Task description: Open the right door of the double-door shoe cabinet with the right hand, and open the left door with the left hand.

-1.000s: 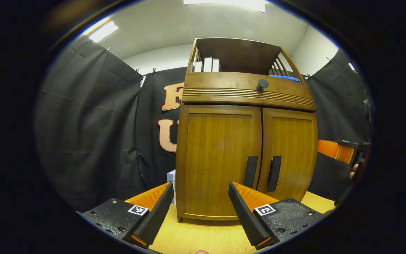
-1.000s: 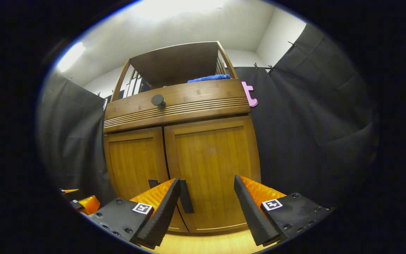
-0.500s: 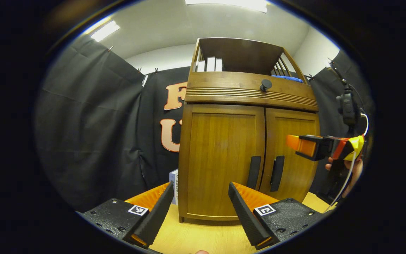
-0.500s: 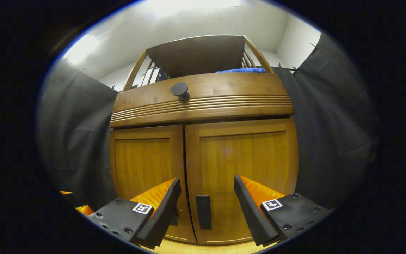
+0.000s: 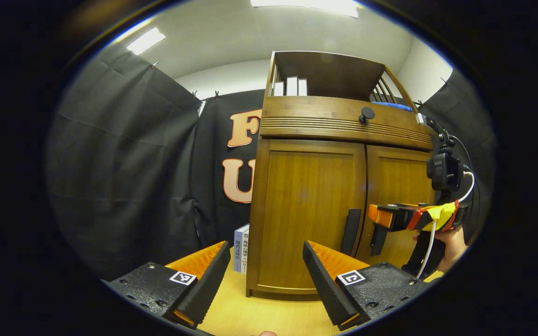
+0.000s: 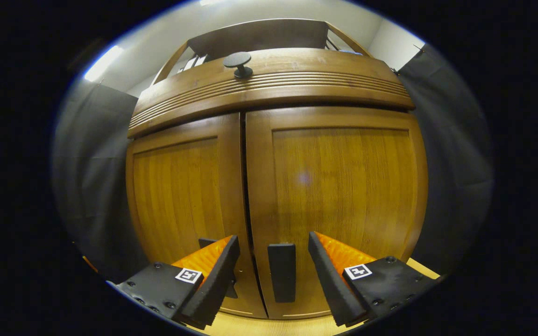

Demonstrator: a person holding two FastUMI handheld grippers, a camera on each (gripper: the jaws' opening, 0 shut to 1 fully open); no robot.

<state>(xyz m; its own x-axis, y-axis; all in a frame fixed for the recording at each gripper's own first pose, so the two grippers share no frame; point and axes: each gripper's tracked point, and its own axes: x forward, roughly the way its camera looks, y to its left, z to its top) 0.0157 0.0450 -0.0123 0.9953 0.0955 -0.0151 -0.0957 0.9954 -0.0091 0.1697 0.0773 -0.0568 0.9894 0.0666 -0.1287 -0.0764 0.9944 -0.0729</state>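
Observation:
The wooden shoe cabinet point(image 5: 343, 196) stands on the table with both doors closed. In the right gripper view, my right gripper point(image 6: 273, 239) is open and close to the right door point(image 6: 339, 186). That door's black handle point(image 6: 282, 271) lies between the two fingers, untouched. The left door's handle point(image 6: 206, 242) is partly hidden behind one finger. In the left gripper view, my left gripper point(image 5: 265, 247) is open and empty, some way short of the left door point(image 5: 313, 210) and its handle point(image 5: 350, 225). The right gripper point(image 5: 376, 218) shows there in front of the right door point(image 5: 399, 186).
A book point(image 5: 241, 247) stands against the cabinet's left side on the wooden table point(image 5: 259, 317). Above the doors is a drawer with a black knob point(image 5: 367, 113). The open shelf holds books point(image 5: 290, 86) and a blue cloth point(image 5: 392, 106). A hand point(image 5: 451, 245) holds the right gripper.
The right gripper has closed in on the right door, bringing its handle between the fingers. The cabinet has drifted right in the left gripper view. Both doors stay closed.

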